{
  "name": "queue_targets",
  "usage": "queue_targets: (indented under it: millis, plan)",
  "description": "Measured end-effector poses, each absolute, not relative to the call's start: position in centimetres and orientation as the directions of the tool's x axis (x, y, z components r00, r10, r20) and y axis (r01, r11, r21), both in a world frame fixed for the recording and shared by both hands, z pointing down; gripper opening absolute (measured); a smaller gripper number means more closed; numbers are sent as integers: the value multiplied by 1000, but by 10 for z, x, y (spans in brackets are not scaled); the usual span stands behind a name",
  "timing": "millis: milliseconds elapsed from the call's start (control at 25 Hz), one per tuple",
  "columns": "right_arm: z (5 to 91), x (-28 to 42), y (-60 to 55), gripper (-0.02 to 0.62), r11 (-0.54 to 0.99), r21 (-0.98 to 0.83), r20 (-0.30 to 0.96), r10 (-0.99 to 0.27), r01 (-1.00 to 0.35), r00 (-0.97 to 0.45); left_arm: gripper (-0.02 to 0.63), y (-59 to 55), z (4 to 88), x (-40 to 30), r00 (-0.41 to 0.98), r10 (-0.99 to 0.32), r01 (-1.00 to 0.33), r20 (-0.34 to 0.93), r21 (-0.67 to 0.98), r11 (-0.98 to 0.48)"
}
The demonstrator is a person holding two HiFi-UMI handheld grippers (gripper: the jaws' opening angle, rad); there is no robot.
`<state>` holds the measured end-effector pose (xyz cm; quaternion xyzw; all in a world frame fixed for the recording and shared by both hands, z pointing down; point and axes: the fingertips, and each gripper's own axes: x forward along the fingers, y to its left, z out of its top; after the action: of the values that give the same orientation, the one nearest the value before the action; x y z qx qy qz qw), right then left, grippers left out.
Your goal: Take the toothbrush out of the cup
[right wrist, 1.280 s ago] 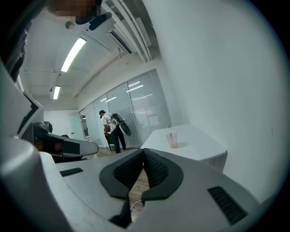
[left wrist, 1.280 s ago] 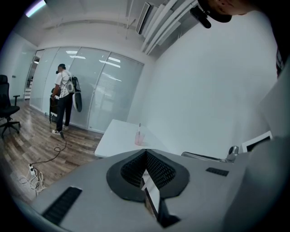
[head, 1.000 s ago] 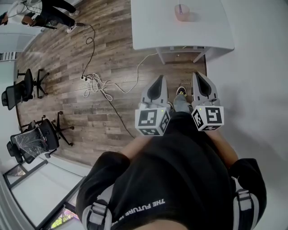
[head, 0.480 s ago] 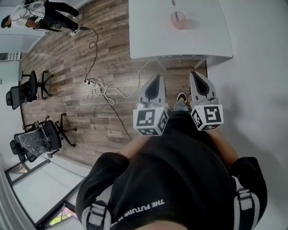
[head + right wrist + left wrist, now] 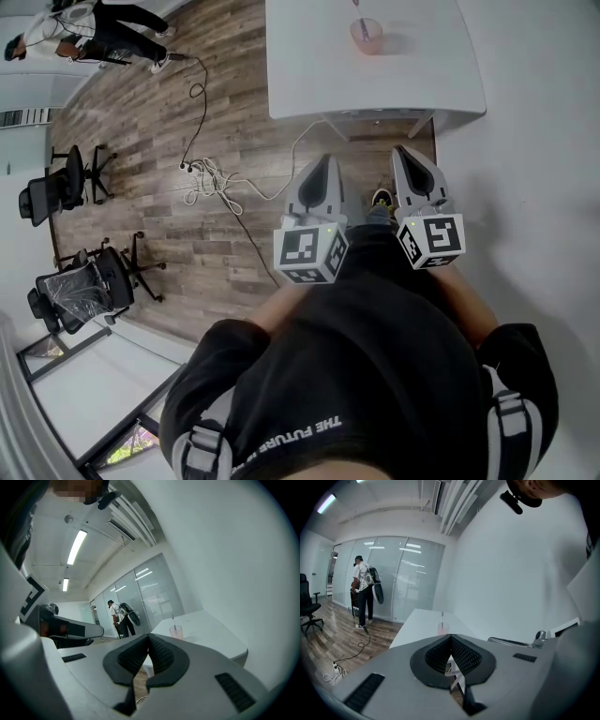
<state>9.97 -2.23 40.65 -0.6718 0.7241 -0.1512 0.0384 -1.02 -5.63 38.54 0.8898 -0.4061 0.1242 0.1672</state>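
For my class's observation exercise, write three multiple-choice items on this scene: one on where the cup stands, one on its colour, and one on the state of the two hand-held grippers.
1. Where does the cup stand?
A. on the white table
B. on a shelf
C. in a sink

2. What colour is the cup?
A. blue
B. pink
C. green

3. How do the left hand-held gripper and the right hand-held gripper stand?
A. both wide open
B. left shut on the cup
C. both shut, holding nothing

Key:
1 A: the head view shows it on the tabletop.
2 B: it looks pink in every view.
3 C: each gripper view shows the jaws together, with the toothbrush far off in the cup.
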Motion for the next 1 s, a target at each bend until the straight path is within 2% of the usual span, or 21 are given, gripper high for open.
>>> queue_targets:
  millis: [1000]
  plan:
    - [415,108,-36,15,39,-288,158,-983,-957,-88,15,-68,393,-4,633,-675,-767,379,190,-613]
